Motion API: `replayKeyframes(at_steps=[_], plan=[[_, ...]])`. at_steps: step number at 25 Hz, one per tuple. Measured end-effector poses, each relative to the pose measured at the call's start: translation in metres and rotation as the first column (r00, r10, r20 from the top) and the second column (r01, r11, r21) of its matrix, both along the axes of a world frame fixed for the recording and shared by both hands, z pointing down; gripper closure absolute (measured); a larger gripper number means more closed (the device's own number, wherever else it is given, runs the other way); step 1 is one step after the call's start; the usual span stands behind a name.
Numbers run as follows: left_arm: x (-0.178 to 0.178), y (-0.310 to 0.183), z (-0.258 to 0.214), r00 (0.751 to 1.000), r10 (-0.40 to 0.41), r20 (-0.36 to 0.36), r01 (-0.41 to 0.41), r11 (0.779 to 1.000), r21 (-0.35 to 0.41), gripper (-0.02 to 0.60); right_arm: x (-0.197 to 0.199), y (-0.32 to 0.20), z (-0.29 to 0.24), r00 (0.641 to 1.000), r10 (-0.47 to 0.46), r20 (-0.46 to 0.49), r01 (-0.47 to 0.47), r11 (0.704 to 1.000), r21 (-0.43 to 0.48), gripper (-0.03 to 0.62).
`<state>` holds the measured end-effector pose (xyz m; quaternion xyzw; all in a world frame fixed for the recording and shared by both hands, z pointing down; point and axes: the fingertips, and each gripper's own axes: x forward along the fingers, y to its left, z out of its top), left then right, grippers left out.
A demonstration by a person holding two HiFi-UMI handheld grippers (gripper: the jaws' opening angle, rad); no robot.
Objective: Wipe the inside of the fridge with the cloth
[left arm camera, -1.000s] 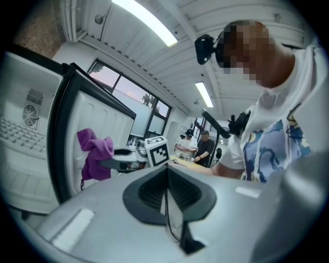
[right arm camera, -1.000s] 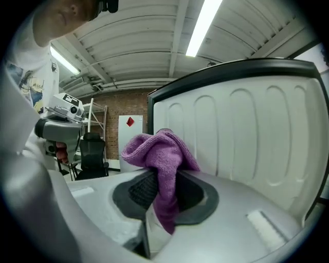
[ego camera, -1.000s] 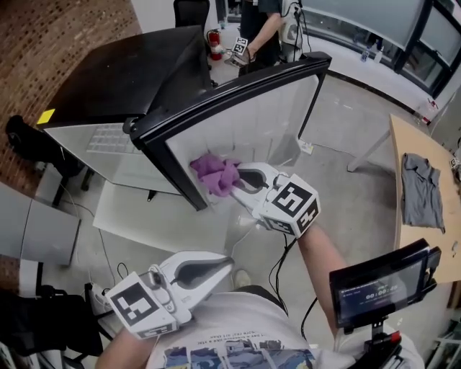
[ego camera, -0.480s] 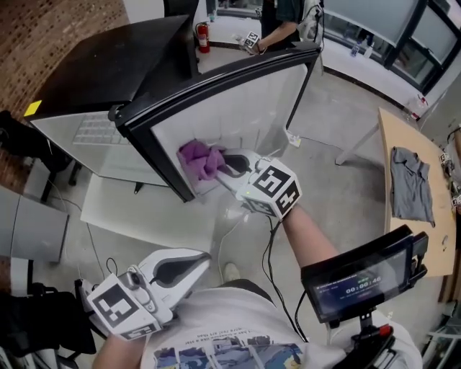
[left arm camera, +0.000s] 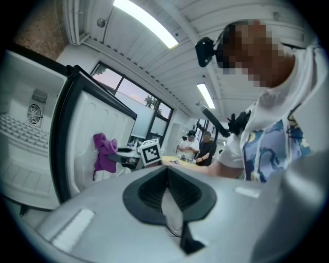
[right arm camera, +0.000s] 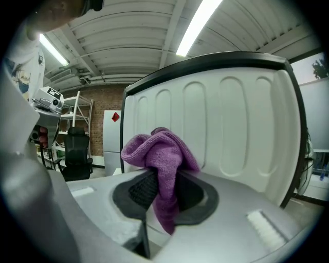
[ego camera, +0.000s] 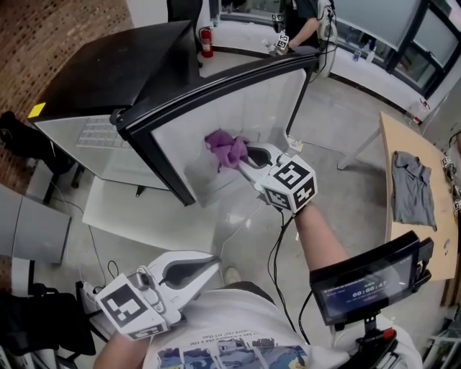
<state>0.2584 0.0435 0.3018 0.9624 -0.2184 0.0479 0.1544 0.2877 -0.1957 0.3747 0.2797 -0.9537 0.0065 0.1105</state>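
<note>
A small black fridge (ego camera: 115,79) stands with its door (ego camera: 216,94) swung open, the white ribbed inner liner (right arm camera: 241,138) facing me. My right gripper (ego camera: 243,157) is shut on a purple cloth (ego camera: 227,149), and the bunched cloth (right arm camera: 160,154) rests against the middle of the door liner. The same cloth (left arm camera: 104,152) shows far off in the left gripper view. My left gripper (ego camera: 213,264) hangs low near my body, shut with nothing between its jaws, well away from the fridge.
A wooden table (ego camera: 418,187) with a grey shirt (ego camera: 412,184) stands at the right. A small screen (ego camera: 364,285) sits at the lower right. A person (ego camera: 302,21) stands behind the fridge. A cable (ego camera: 245,223) trails over the concrete floor.
My right gripper has slid the purple cloth rightward and up across the door liner, from its lower left part toward the middle. The left gripper has stayed low by my body.
</note>
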Motion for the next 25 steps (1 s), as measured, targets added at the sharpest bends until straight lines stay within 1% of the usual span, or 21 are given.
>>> replayKeyframes(at_steps=[7, 9, 11, 17, 21, 23, 25], plan=[[0.007, -0.004, 0.0, 1.0, 0.001, 0.017, -0.001, 1.0, 0.007, 0.577, 0.049, -0.029, 0.003, 0.994, 0.105, -0.011, -0.105, 0.994, 0.016, 0.514], [0.011, -0.004, -0.002, 1.0, -0.001, 0.01, 0.001, 1.0, -0.003, 0.577, 0.066, -0.037, 0.005, 0.99, 0.141, -0.016, -0.141, 0.99, 0.018, 0.514], [0.014, -0.004, -0.003, 1.0, -0.002, 0.005, 0.002, 1.0, -0.016, 0.577, 0.082, -0.046, 0.009, 0.984, 0.176, -0.023, -0.175, 0.984, 0.015, 0.514], [0.019, -0.005, 0.005, 1.0, 0.007, 0.03, -0.007, 1.0, -0.001, 0.577, 0.127, -0.067, 0.015, 0.958, 0.285, -0.031, -0.285, 0.958, 0.009, 0.514], [0.029, -0.006, 0.003, 1.0, 0.018, 0.013, -0.018, 0.999, -0.03, 0.577, 0.144, -0.073, 0.018, 0.939, 0.338, -0.059, -0.337, 0.941, 0.028, 0.514], [0.032, -0.007, 0.005, 1.0, 0.026, 0.016, -0.026, 1.0, -0.017, 0.577, 0.148, -0.073, 0.018, 0.936, 0.349, -0.054, -0.348, 0.937, 0.027, 0.514], [0.032, -0.006, 0.007, 0.999, 0.034, 0.025, -0.034, 0.999, -0.002, 0.577, 0.147, -0.068, 0.018, 0.939, 0.34, -0.042, -0.34, 0.94, 0.019, 0.514]])
